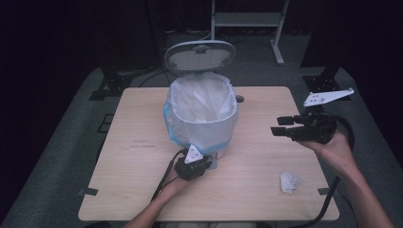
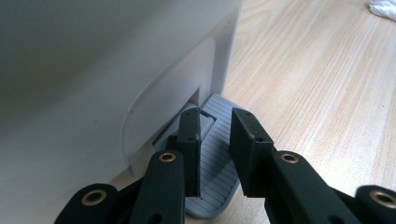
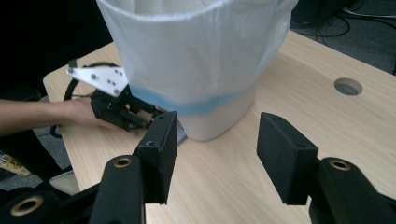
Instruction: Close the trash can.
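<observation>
One bin (image 1: 202, 114) stands mid-counter (image 1: 133, 190), lid (image 1: 199, 54) up, white liner folded over its rim. The left gripper (image 2: 217, 154) presses the grey pedal (image 2: 212, 186) at the bin's base, its fingers nearly together with nothing between them. The right gripper (image 1: 285, 129) hovers to the bin's right, fingers half apart and empty. The crumpled tissue (image 1: 289, 182) lies below that hand, nearer it than the left. No readable writing.
</observation>
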{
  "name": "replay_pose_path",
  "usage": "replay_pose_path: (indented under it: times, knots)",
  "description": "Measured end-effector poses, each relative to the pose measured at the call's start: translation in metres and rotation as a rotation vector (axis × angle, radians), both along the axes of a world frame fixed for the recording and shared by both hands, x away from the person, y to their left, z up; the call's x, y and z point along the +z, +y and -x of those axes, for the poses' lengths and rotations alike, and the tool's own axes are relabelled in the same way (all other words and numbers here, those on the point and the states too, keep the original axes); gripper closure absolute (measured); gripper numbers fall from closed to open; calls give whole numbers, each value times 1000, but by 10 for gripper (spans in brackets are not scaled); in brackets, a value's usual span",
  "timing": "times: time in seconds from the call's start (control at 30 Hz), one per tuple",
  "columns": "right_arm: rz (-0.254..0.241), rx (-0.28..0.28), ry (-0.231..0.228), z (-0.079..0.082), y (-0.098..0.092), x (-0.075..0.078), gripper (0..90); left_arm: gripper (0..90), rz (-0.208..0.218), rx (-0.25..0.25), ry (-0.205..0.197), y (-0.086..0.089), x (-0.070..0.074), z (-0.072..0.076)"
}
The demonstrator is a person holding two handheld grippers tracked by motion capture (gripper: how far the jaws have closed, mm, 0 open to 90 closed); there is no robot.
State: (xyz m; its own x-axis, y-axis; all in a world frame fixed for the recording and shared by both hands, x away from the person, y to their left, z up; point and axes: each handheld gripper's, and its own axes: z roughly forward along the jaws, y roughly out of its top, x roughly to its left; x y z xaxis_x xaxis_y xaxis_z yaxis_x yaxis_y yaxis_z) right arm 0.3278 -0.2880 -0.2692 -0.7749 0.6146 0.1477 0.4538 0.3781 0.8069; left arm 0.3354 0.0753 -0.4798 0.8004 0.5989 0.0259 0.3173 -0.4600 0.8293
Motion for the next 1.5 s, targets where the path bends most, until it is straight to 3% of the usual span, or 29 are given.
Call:
replay_pose_path:
  times: [0.43,0.73,1.07,1.5]
  knots:
    - [-6,-35,-24,26,-22,-43,443,740,0,13,0,0,0,0]
    - [-4,-62,-64,39,-32,-57,438,741,7,31,9,-1,0,1]
    - [2,-64,-64,44,-34,-67,427,739,12,45,12,-1,0,2]
    - [47,-85,-20,49,-47,-106,400,738,10,45,14,-1,0,2]
